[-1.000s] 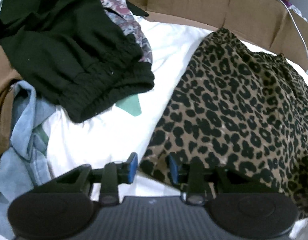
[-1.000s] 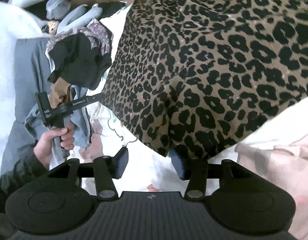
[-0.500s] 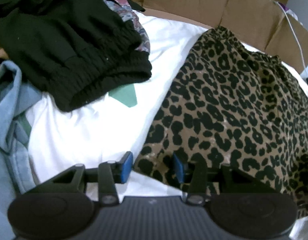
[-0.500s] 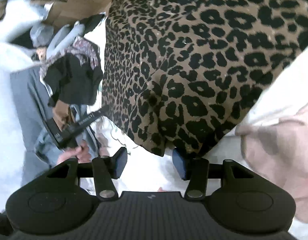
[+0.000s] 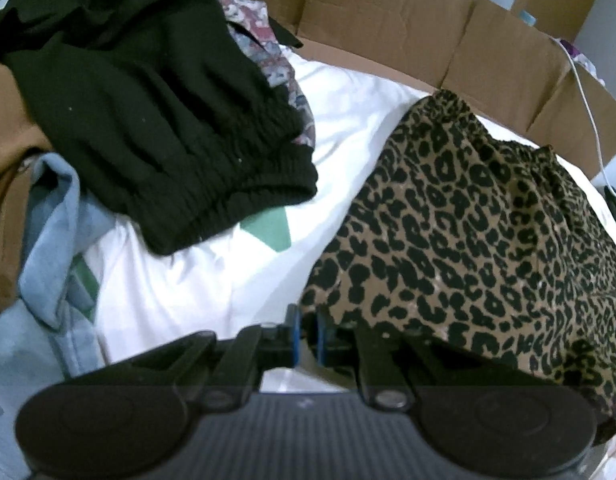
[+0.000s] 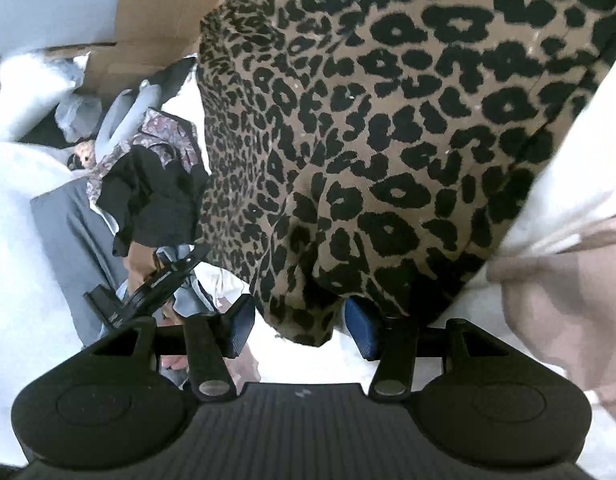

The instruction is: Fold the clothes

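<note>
A leopard-print garment lies spread on a white sheet. My left gripper is shut on its near left corner, the blue pads almost touching with the hem pinched between them. In the right wrist view the same garment fills the upper frame. A bunched corner of it hangs down between the fingers of my right gripper, which stands open, pads wide apart on either side of the fabric. The left gripper shows small at the left of that view, held by a hand.
A pile with a black elastic-waist garment, a light blue one and a patterned one lies left of the leopard piece. A cardboard wall runs along the back, with a white cable. Pale pink fabric lies at the right.
My left gripper has gone from open to shut on the leopard garment's corner. The right gripper has moved closer, so the garment's corner now sits between its open fingers.
</note>
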